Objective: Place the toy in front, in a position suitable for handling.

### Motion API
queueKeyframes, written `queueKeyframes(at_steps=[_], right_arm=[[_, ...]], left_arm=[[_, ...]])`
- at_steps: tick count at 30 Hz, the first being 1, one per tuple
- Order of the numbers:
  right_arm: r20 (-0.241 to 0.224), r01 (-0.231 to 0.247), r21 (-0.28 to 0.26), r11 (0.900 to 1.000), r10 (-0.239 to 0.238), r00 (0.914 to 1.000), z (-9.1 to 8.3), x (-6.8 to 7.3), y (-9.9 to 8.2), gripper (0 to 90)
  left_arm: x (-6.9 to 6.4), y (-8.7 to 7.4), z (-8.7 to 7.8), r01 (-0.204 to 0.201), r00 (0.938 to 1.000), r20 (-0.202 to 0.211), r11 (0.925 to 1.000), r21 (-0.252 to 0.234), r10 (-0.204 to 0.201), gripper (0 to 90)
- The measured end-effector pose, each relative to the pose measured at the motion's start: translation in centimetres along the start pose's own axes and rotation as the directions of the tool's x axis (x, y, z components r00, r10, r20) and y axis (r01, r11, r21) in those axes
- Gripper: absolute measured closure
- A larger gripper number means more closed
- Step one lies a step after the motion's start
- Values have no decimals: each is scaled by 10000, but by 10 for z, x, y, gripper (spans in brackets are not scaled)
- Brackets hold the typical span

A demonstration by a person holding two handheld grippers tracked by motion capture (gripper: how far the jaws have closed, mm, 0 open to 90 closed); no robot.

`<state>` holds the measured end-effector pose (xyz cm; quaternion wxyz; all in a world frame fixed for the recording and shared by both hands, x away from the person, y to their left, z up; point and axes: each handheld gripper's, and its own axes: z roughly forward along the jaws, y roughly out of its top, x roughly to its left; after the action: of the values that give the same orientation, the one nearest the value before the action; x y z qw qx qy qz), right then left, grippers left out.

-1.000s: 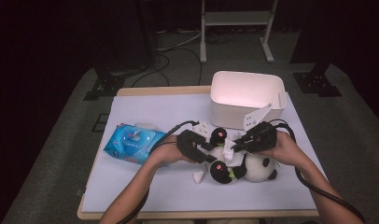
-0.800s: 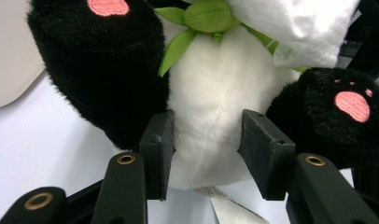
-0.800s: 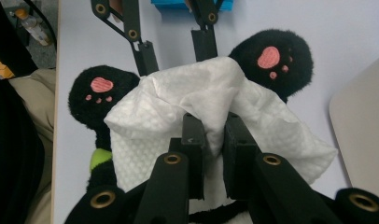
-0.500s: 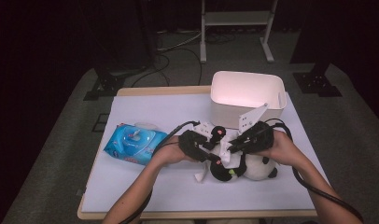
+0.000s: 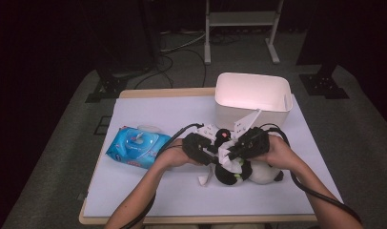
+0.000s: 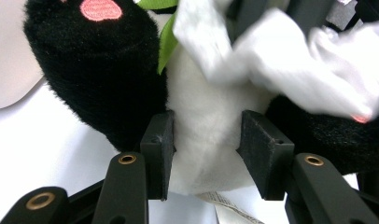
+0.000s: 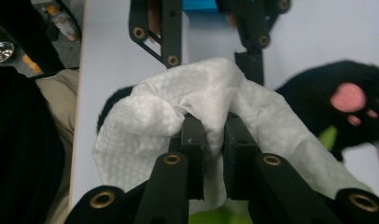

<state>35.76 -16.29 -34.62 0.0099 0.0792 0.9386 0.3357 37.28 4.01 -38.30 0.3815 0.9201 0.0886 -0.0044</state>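
Black and white plush makes up the toy panda (image 5: 251, 172), which lies on the white table (image 5: 148, 191) near the front edge, just in front of the white bin (image 5: 252, 98). The left gripper (image 6: 208, 144) has its jaws partly closed on the white belly of the panda; both pads press into the fur, so the toy is held steady. The right gripper (image 7: 211, 135) has its jaws almost fully closed on a white wet wipe (image 7: 145, 135), and the wipe is laid over the toy's body between the two grippers. A blue pack of wipes (image 5: 137, 147) rests to the left, apart from the toy.

I judge the panda is light and very soft. It gives way under pressure, so a grip on a limb would let it swing and twist. The middle of the body, where the left gripper holds it now, seems the best place. The wipe is thin, limp and probably damp; it can slip out or bunch up, so it should be pinched in a folded part.
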Motion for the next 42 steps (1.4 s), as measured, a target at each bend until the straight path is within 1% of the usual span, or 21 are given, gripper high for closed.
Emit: queueKeyframes(at_steps=[3,4,7,8,10,11,12,13,15,19,21,22,25,28,30,34,35,40,41,42], right_arm=[[-163,107,160,9998,-104,9998,6,3,2,801],[-128,111,204,9997,-109,9999,7,4,2,801],[-189,79,205,9998,-76,9998,1,5,-5,802],[-231,-7,166,9999,11,9997,-2,5,-9,801],[-320,-162,18,9999,162,9994,-5,6,-16,801],[-358,-213,-26,9998,212,9991,-7,7,-19,801],[-365,-267,-74,9996,264,9990,-8,9,-20,801],[-338,-162,-86,9998,159,9993,-8,10,-21,801],[-297,-123,-19,9999,122,9995,-7,11,-19,801],[-403,-1,78,10000,4,9992,-3,12,-14,801],[-533,29,-69,10000,-33,9986,-1,13,-11,801],[-481,65,-83,9999,-69,9988,1,13,-9,801],[-449,163,47,9999,-161,9989,3,13,-6,801],[-449,129,182,9998,-121,9989,-1,9,-5,801],[-351,76,162,9998,-70,9994,-3,6,-5,801],[6,-29,86,10000,29,10000,-9,0,-2,801],[112,-48,105,9999,47,9999,-9,-1,-1,801],[341,-189,163,9997,183,9993,-9,-9,1,801],[487,-236,135,9996,229,9986,-10,-11,1,801],[520,-263,143,9996,255,9983,-10,-12,1,801]], left_arm=[[0,-1,0,-17,10000,-27,10000,-7,17,553],[0,-1,-1,-23,10000,-45,10000,-2,23,553],[1,0,-5,-46,9999,-112,10000,-15,46,552],[1,0,-6,11,9999,-142,9999,-114,-12,549],[2,2,-8,-13,9999,-147,9998,-195,11,548],[2,3,-8,-4,9999,-105,9998,-174,2,549],[2,3,-8,-95,9999,-60,9999,-112,95,554],[1,4,-7,-78,10000,-42,9999,-97,77,560],[1,3,-4,-22,10000,57,10000,-80,22,564],[2,1,-3,-4,9997,244,9998,-201,9,573],[3,0,-3,46,9997,259,9997,-236,-40,573],[3,0,-2,70,9996,265,9997,-213,-64,573],[1,0,-2,46,9996,272,9998,-195,-41,567],[0,-1,-1,-16,9995,325,9999,-118,20,559],[0,-2,-1,13,9995,322,9999,-129,-8,555],[0,-2,-1,-33,9994,336,9999,-108,37,555],[0,-2,-1,-40,9994,338,9999,-98,43,555],[0,-2,0,-9,9994,352,9999,-103,13,555],[0,-2,0,-29,9994,349,10000,-95,32,555],[0,-2,-1,-35,9994,351,10000,-82,38,555]])
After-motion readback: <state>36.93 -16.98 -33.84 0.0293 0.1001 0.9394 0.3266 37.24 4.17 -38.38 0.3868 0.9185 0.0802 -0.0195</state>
